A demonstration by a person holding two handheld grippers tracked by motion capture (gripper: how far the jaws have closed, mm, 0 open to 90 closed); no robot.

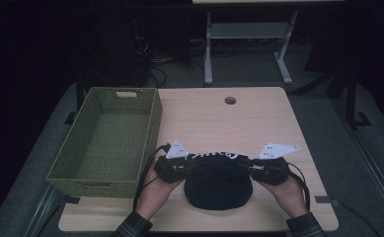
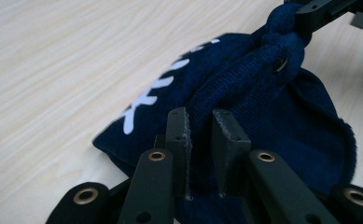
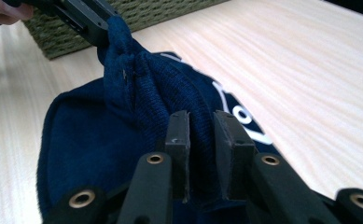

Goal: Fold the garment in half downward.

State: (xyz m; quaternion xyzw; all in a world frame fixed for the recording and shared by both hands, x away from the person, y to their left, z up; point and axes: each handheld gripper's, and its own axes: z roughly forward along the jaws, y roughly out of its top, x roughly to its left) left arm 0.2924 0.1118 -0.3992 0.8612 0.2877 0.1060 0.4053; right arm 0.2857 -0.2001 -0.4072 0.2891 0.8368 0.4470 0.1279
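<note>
A dark navy knit garment (image 1: 218,183) with white lettering lies near the table's front edge. My left gripper (image 1: 192,163) is shut on its left upper edge, and my right gripper (image 1: 246,166) is shut on its right upper edge, so the fabric is stretched between them. In the left gripper view the navy cloth (image 2: 263,93) is bunched between the jaws of my left gripper (image 2: 200,116). In the right gripper view a fold of the same cloth (image 3: 142,79) is pinched in my right gripper (image 3: 202,119), with white letters (image 3: 244,119) beside it.
A green woven basket (image 1: 152,126), empty, stands at the table's left. The wooden table (image 1: 258,118) has a round cable hole (image 1: 230,100) near its far edge. A white desk frame (image 1: 208,49) stands on the floor beyond.
</note>
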